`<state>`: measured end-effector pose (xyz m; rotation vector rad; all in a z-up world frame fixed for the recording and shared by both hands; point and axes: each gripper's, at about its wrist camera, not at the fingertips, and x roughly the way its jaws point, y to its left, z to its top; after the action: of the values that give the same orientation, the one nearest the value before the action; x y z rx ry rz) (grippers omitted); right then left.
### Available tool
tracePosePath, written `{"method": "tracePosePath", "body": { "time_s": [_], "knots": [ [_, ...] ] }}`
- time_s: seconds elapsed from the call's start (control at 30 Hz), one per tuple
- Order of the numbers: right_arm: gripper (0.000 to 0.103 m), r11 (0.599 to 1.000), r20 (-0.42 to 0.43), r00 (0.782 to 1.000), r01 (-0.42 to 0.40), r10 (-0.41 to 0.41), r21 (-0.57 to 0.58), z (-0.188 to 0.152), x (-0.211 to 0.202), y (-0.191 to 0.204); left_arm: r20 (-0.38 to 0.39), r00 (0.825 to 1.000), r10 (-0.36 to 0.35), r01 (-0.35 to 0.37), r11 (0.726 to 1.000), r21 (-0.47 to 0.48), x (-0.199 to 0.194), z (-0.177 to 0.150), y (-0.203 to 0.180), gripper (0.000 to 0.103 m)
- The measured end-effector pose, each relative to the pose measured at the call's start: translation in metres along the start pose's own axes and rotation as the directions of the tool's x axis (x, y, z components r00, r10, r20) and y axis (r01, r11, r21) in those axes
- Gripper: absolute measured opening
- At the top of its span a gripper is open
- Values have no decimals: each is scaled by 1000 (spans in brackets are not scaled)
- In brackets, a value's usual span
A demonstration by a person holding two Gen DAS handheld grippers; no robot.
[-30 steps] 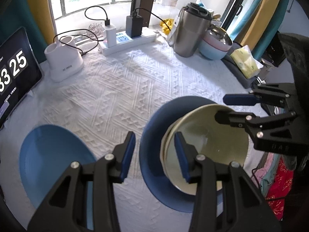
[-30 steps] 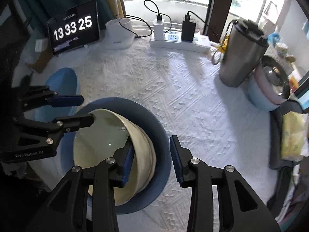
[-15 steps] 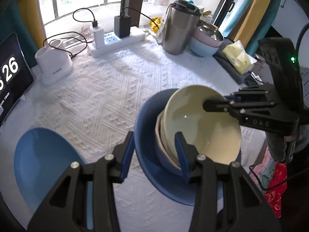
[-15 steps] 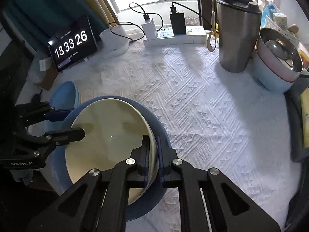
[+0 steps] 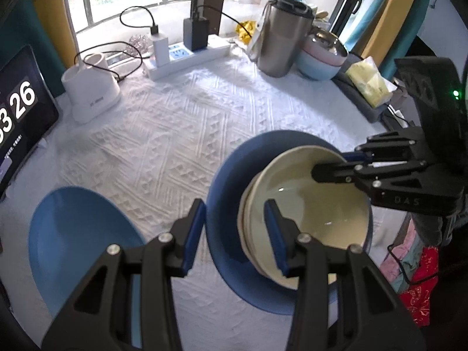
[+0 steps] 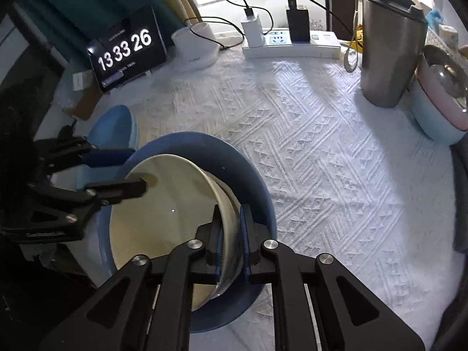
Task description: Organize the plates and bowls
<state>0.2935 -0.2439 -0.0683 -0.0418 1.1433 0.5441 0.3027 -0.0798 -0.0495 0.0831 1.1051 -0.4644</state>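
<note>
Since a second ago the right gripper (image 6: pixel 231 239) has gone from open astride the cream bowl (image 6: pixel 163 213) to clamped on its near rim, pads inside and outside the wall. That bowl sits tilted in a second cream bowl (image 5: pixel 244 222) on the dark blue plate (image 6: pixel 248 175). On the bowl's far side, the left gripper (image 5: pixel 234 234) stands part open around the opposite rim, its pads apparently not pressing, so the right holds the bowl alone. Beyond the dark plate lies the light blue plate (image 5: pixel 79 234), probably the next thing to stack.
</note>
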Motion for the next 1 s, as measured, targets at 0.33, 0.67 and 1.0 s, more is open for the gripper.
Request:
{"method": "tracePosePath", "body": {
  "time_s": [0.33, 0.67, 1.0],
  "knots": [
    [22, 999, 66, 997, 36, -37, 15, -5, -30, 4, 26, 999, -23, 24, 999, -28, -16, -4, 5, 44],
    [22, 994, 167, 981, 93, -101, 53, -21, -56, -6, 154, 988, 0, 10, 998, -69, -41, -24, 16, 44],
    [25, 990, 264, 959, 77, -105, 115, -51, -57, -12, 234, 971, 57, -29, 992, -122, -35, -52, 18, 44]
  ]
}}
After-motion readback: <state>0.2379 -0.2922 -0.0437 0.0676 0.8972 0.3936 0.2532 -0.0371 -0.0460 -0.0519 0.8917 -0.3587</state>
